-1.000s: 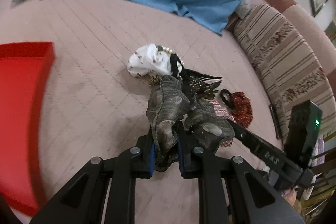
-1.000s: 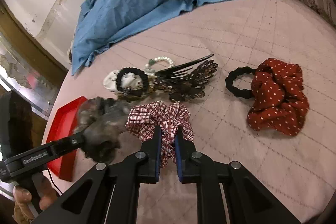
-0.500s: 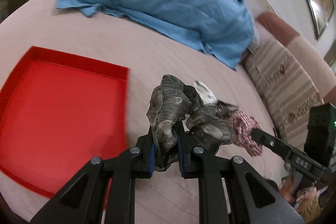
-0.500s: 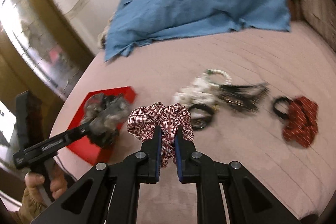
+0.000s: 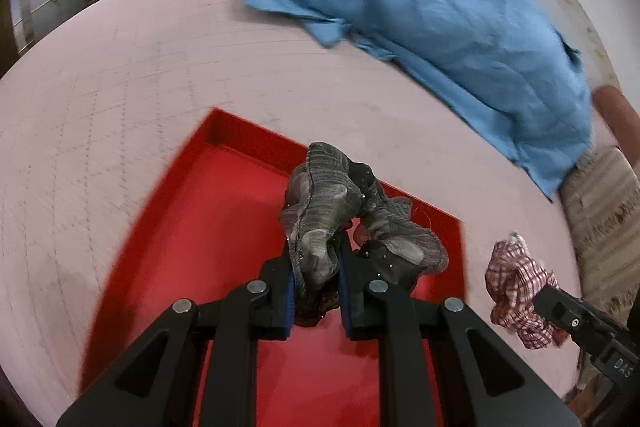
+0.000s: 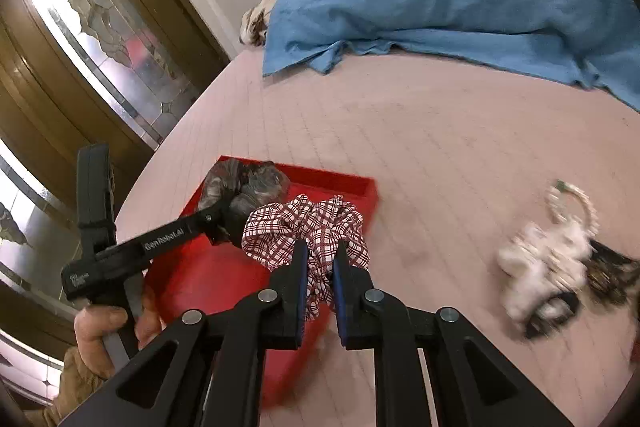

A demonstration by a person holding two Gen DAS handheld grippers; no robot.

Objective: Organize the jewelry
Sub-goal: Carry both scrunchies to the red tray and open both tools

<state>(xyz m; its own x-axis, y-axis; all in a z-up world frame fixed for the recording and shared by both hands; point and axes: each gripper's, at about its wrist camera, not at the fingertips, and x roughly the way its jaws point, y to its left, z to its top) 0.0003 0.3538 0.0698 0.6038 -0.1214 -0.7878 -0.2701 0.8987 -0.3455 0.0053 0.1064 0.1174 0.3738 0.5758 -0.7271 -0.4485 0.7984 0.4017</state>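
left gripper (image 5: 316, 287): fingers clamped on a grey scrunchie (image 5: 332, 203), which sticks up and away from the fingers in a crumpled bunch, long side running along the fingers and flopping off to the right. It hangs over the red tray (image 5: 224, 219), not touching it as far as I can tell.
right gripper (image 6: 320, 291): fingers pinched on a red-and-white plaid scrunchie (image 6: 308, 223), the ruffles fanning out sideways across the fingertips, so it's wider than tall. It sits over the near right part of the tray (image 6: 336, 183) in the right wrist view.
tray: lying flat on the pink quilted bed (image 5: 120, 75), one corner pointing away from the left camera.
writing: left gripper's side arm (image 6: 176, 233) reads something like "GenRobot.AI" in the right wrist view; "DAS" shows on the right gripper's body (image 5: 622, 363) in the left wrist view. A second small label near the handle is too blurry to read.
hand: a person's hand (image 6: 104, 331) wraps the left gripper's handle.
rest of the pile: white scrunchie (image 6: 540, 259) and pearl bracelet (image 6: 576, 199) off to the right on the bed, motion-blurred, with darker hair pieces beside them I can't make out.
background: blue cloth (image 5: 420, 7) spread across the far side of the bed.
vs a second ago: both scrunchies were right over the pile; now both are carried across to the tray and the pile is well off to the side.
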